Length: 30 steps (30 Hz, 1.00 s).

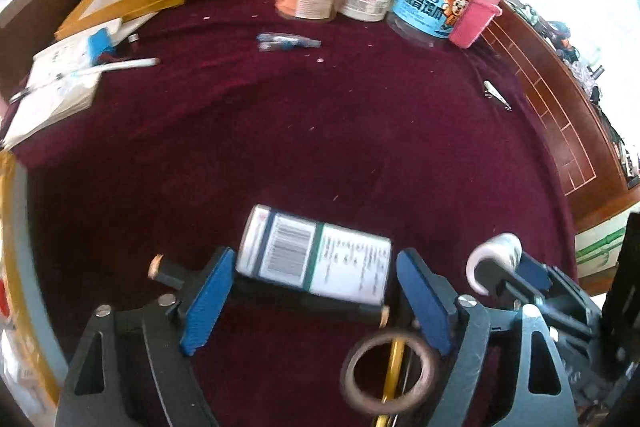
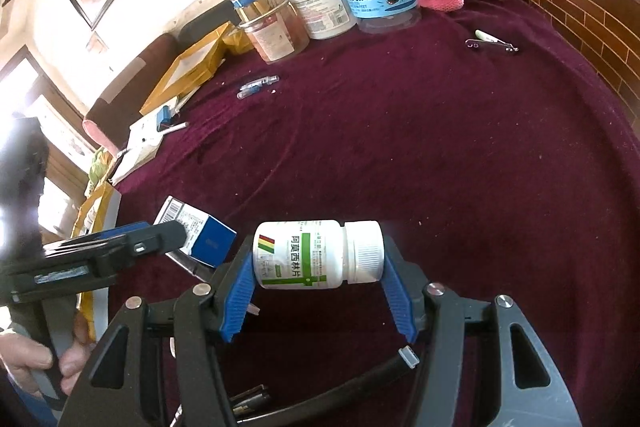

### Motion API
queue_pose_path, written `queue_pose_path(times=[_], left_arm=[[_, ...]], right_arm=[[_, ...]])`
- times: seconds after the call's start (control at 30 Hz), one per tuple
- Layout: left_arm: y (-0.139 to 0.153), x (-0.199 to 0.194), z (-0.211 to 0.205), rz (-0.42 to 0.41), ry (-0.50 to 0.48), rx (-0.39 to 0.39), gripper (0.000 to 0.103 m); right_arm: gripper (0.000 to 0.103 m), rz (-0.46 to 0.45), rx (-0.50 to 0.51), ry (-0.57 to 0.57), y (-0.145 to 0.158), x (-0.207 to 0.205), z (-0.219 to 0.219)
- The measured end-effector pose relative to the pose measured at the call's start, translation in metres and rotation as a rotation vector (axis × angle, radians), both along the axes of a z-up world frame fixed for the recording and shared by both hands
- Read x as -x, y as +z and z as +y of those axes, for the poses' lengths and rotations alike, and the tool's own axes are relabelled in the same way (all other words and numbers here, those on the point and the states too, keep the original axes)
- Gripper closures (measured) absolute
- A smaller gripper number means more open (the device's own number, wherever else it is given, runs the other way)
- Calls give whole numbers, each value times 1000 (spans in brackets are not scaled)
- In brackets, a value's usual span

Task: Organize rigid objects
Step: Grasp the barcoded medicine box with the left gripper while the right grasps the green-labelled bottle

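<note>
A white plastic pill bottle (image 2: 318, 254) with a ribbed cap is clamped sideways between the blue ridged pads of the right gripper (image 2: 320, 283), above the maroon cloth (image 2: 440, 155). A small cardboard medicine box (image 1: 314, 254) is seen between the spread pads of the left gripper (image 1: 316, 297), a gap showing on each side. Only the left wrist view shows a tape ring (image 1: 390, 373) under that gripper; only the right view shows the box's blue end (image 2: 212, 241) and the bottle's label.
</note>
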<state>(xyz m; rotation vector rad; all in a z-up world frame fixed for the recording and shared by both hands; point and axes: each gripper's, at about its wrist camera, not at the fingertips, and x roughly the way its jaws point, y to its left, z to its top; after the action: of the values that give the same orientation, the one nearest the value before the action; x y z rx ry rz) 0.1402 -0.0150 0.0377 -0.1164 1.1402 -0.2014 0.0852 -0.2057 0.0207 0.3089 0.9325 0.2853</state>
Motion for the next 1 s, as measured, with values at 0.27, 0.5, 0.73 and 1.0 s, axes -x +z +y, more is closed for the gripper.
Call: queue_pose_path(times=[0.27, 0.5, 0.73, 1.0], left_arm=[[11, -24, -27, -143, -151, 38, 42], [26, -6, -20, -108, -110, 30, 12], [5, -13, -20, 70, 21, 47, 12], [-23, -21, -33, 87, 33, -13, 42]], right_arm=[[46, -6, 5, -50, 1, 0, -9], [46, -10, -5, -65, 3, 1, -13], [46, -12, -22, -73, 4, 2, -15], [46, -19, -36, -90, 7, 4, -20]])
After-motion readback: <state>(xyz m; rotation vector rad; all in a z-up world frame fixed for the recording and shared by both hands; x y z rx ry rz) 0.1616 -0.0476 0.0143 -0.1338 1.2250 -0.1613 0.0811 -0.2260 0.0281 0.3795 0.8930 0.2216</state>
